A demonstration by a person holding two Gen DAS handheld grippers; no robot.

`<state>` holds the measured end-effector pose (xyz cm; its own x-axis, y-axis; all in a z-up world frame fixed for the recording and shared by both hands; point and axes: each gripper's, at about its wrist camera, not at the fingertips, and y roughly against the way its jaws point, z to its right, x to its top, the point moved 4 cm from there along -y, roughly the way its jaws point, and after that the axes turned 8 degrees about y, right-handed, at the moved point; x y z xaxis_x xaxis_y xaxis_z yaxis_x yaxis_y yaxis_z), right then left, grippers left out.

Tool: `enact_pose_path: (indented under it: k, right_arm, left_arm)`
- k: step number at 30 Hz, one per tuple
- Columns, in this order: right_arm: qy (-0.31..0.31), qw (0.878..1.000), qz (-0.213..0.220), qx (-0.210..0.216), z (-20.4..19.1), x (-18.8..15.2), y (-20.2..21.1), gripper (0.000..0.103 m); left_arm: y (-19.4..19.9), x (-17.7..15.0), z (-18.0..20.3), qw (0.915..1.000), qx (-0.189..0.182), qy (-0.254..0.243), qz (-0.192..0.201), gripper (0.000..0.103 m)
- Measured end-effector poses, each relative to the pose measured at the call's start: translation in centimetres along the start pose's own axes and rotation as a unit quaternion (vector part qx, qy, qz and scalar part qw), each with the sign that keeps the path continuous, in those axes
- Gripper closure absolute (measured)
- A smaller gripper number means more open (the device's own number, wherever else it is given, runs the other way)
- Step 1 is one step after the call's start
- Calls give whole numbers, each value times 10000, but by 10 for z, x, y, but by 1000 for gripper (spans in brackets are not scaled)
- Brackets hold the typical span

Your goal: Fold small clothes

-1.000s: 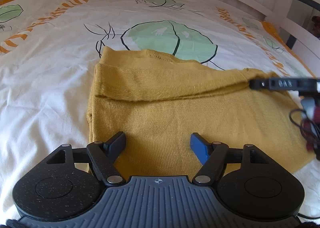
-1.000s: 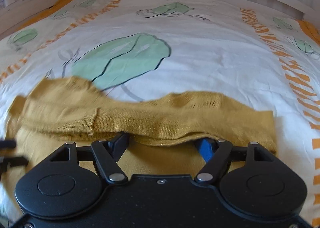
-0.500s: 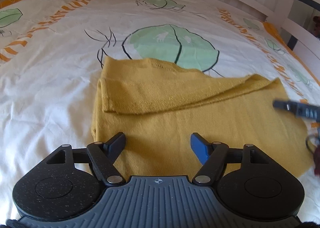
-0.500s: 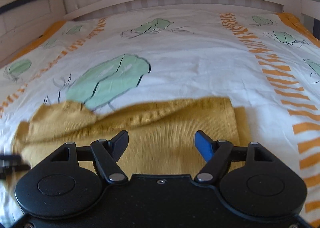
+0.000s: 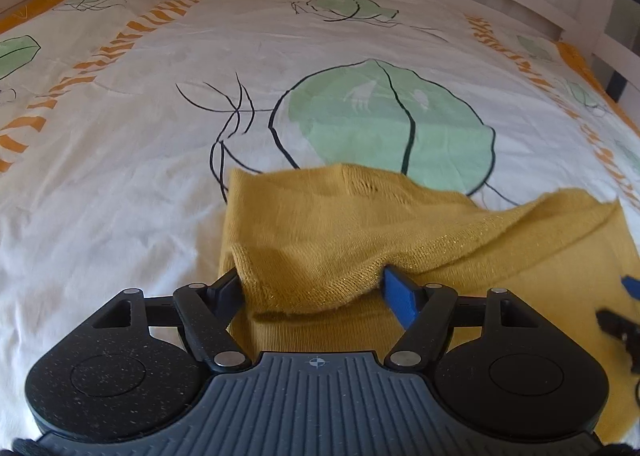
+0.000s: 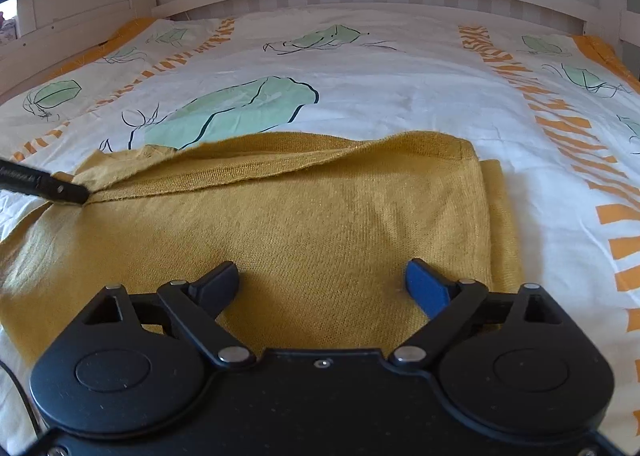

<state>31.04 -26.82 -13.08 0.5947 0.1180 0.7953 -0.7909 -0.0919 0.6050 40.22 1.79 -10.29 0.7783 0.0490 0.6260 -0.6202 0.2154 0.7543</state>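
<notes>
- My left tongs [image 5: 312,290] are sitting with the folded edge of the yellow knit garment [image 5: 360,223] bunched between the two fingers; the cloth is draping over and around them, but I cannot tell whether the pads are really pinching it or just standing apart inside the fold.
- My right tongs [image 6: 322,282] are spreading wider at this moment, with nothing between them, only flat knit lying below and beyond the tips.
- In the right wrist view, one black finger [image 6: 60,187] of the left tongs is meeting the top layer's hem at the garment's left end, which is raised slightly into a ridge there.
- The garment is lying on the bed's printed cover [image 5: 120,175], its near part flat, its far layer doubled back along a ribbed hem running from left to right.
- I am judging the step as mid-fold: the right end looks let go and settled, while the left end is not yet laid down.
- Next, I am thinking, the left end needs setting down square with the right, then the right tongs need a fresh hold for the following fold.
</notes>
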Motion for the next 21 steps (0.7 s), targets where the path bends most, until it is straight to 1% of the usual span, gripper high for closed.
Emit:
enact_pose_path:
  k: [3,5,7,9,12,15,18,21]
  right_arm:
    - [42,10000,12,-20,-1,0,-1,8]
    - [34,10000,41,-19,-1,-1,-1,8]
    - [21,10000,58,-8,-1,-2,0,8]
    - [0,10000,83,4,-1,-3,-1,8]
    - [-23,9999,102,26,0,-4,-1,7]
    - [-23,9999,106,27,0,-4,-1,7]
    - [-21,9999,98,25,0,-4,-1,7]
    - [-21,9999,98,25,0,-4,-1,7]
  left_arm:
    - [-9,9,-1,10000,27,80,12,33]
    - [-12,14,-4,9997,8,231,35,33]
    - [-9,18,-6,9993,14,365,93,33]
    - [1,20,-5,9988,24,409,269,33]
    - [21,16,4,9986,-108,208,478,33]
    - [37,4,17,9980,-306,-37,554,33]
    - [39,-14,30,9975,-499,-331,371,33]
    - [26,-29,39,9967,-461,-655,126,33]
